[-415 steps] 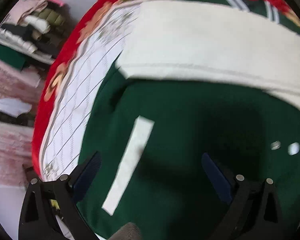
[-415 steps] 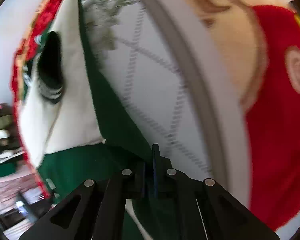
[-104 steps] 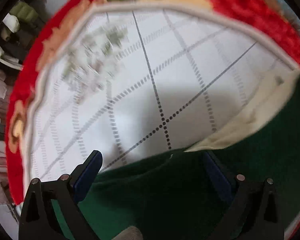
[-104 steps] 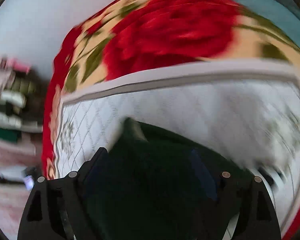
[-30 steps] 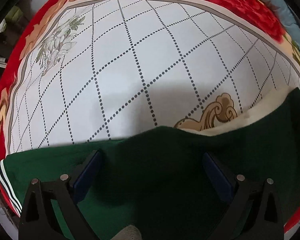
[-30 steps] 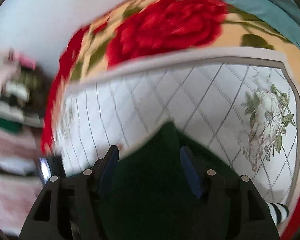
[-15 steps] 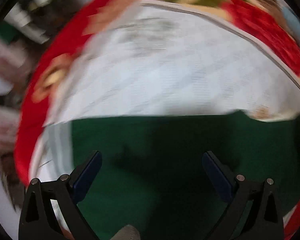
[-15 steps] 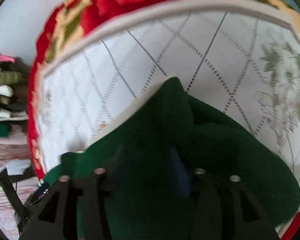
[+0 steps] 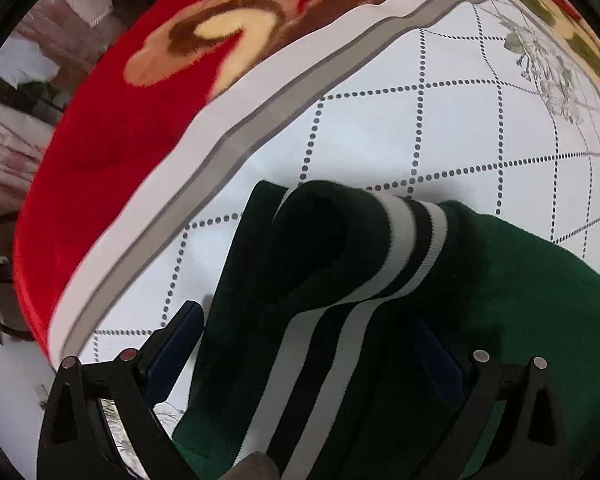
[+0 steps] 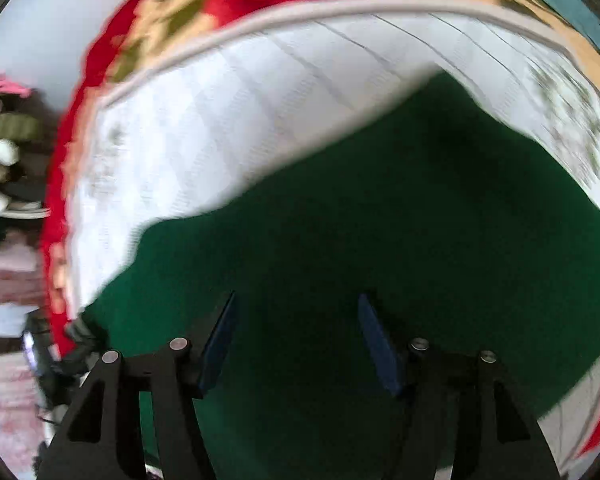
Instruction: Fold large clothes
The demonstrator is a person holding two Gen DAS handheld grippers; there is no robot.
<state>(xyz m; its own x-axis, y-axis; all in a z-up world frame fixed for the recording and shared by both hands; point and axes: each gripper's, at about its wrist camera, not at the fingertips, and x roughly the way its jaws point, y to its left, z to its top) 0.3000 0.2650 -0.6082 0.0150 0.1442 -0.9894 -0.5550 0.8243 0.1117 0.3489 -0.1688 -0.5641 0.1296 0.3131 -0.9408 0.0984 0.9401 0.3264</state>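
Note:
A dark green garment point(image 9: 480, 280) lies folded on a white sheet with a dotted diamond pattern point(image 9: 460, 128). Its ribbed cuff with white and black stripes point(image 9: 404, 240) curls over near the middle of the left wrist view. My left gripper point(image 9: 304, 344) is open, its fingers astride the striped band, just above the cloth. In the right wrist view the green garment point(image 10: 380, 240) fills the lower half. My right gripper point(image 10: 296, 332) is open above it, holding nothing. That view is blurred.
A red floral blanket point(image 9: 112, 120) surrounds the white sheet point(image 10: 220, 128). Stacked clothes point(image 10: 0, 152) sit at the far left of the right wrist view. The bed edge and the floor point(image 9: 4, 400) are at the lower left.
My left gripper has swung over to the striped cuff, which is now between its fingers. My right gripper has pulled back off the cloth and its jaws now stand wider apart.

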